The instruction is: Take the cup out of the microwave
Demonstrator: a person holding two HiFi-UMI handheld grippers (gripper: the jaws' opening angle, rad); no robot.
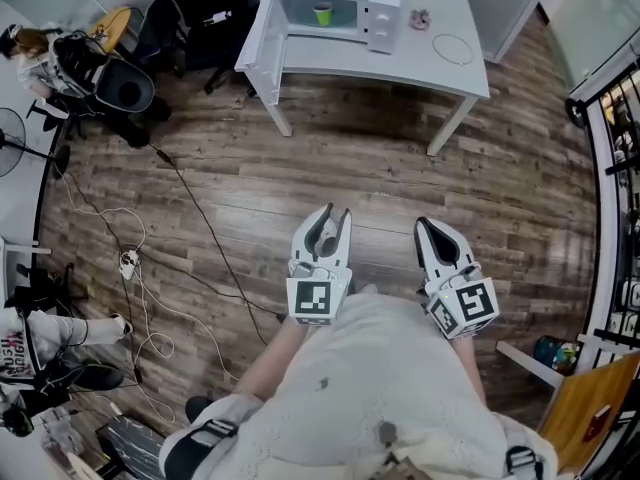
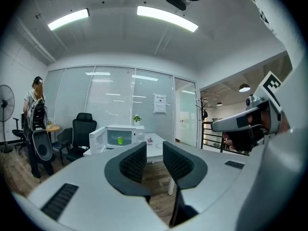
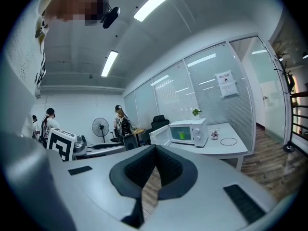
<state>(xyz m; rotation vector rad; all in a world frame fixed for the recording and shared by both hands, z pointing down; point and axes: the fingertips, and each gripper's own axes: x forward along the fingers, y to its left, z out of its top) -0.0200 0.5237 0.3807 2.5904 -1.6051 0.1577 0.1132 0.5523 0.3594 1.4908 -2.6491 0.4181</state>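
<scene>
Small green cup (image 1: 322, 13) inside white microwave (image 1: 383, 23) w/ door open, on white table (image 1: 400, 68), well apart from both. Left gripper (image 1: 330, 214) jaws apart, empty; right gripper (image 1: 432, 226) closed, empty. Approach, grasp, removal not yet done.

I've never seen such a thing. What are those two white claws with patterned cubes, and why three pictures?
No robot here: a person carries two hand-held grippers, each with two jaws. The head view, from a camera on the person's head, looks down on the left gripper and right gripper above a wood floor. The other two views come from cameras riding on each gripper, looking along its jaws; the patterned cubes belong to the grippers. Ahead stands a white table bearing a microwave, door open, with a green cup inside; a small pink thing and a thin ring lie beside it. Nothing is held: the left jaws stand slightly apart, the right jaws together.
</scene>
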